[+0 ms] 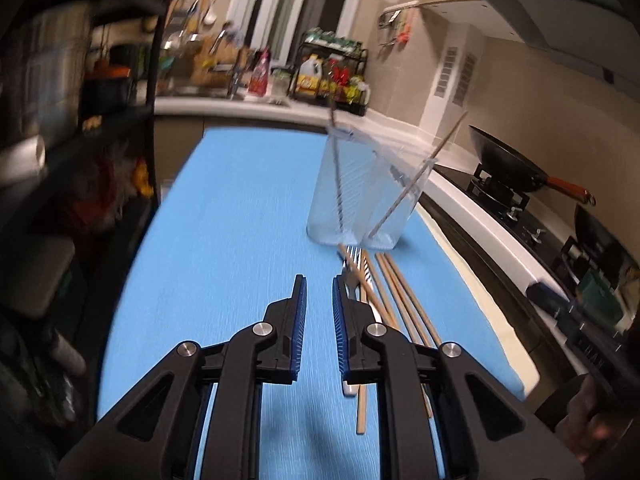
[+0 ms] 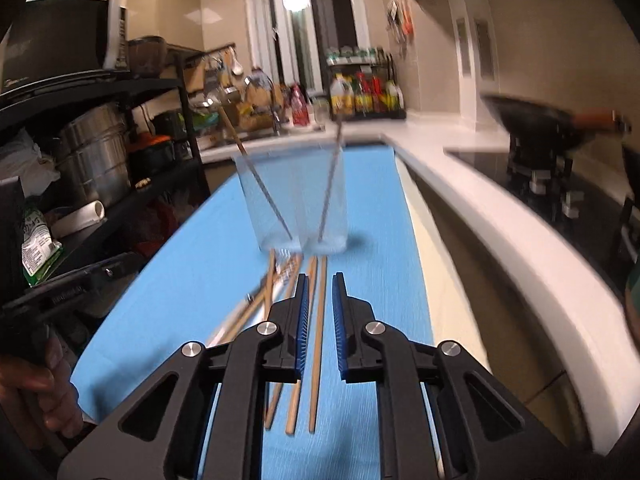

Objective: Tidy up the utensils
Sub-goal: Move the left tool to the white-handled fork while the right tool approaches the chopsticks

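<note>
A clear two-part plastic holder (image 1: 362, 196) (image 2: 298, 200) stands on the blue mat (image 1: 224, 240) (image 2: 180, 280), with one chopstick leaning in each part. Several wooden chopsticks (image 1: 400, 300) (image 2: 318, 340) and a metal fork (image 1: 354, 264) (image 2: 286, 264) lie on the mat just in front of it. My left gripper (image 1: 320, 284) is open and empty, above the mat just left of the pile. My right gripper (image 2: 322, 280) is open, its fingers astride one lying chopstick, not closed on it.
A white counter (image 2: 500, 216) with a gas stove and a black wok (image 1: 508, 164) (image 2: 536, 124) runs along the right. A black shelf rack with steel pots (image 2: 96, 152) stands at left. A sink and bottle rack (image 1: 332, 72) are at the back.
</note>
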### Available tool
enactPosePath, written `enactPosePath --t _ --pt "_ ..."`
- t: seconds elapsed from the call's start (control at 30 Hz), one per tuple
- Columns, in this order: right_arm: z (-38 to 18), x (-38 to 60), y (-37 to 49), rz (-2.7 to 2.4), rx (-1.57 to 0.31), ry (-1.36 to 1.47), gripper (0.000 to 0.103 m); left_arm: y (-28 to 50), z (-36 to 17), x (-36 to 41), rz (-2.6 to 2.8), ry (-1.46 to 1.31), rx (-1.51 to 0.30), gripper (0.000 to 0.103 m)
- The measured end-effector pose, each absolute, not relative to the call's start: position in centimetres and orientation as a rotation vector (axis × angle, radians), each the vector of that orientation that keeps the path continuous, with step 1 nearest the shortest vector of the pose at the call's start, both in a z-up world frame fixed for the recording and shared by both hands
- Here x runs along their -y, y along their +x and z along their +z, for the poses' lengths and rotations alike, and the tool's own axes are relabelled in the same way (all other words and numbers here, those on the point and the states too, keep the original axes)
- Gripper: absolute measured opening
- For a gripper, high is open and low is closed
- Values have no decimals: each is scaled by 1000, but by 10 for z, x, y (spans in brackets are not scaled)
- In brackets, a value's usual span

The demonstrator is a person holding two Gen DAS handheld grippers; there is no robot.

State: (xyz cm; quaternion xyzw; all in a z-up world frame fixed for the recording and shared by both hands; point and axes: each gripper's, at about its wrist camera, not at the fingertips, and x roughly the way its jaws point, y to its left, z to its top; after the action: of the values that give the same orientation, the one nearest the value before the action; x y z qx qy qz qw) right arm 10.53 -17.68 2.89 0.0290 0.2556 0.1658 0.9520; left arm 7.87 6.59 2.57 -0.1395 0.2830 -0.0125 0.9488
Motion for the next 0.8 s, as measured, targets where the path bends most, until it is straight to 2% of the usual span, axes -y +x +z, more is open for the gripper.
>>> enactPosePath --t 0.2,0.47,0.8 --pt "-2 179 123 361 -682 150 12 85 -4 -77 -48 -402 -657 13" --pt "-32 159 128 356 -797 78 14 96 -25 -36 -151 -328 -730 13" --pt "-47 150 133 331 -878 21 16 106 -40 -22 -143 -263 -763 14"
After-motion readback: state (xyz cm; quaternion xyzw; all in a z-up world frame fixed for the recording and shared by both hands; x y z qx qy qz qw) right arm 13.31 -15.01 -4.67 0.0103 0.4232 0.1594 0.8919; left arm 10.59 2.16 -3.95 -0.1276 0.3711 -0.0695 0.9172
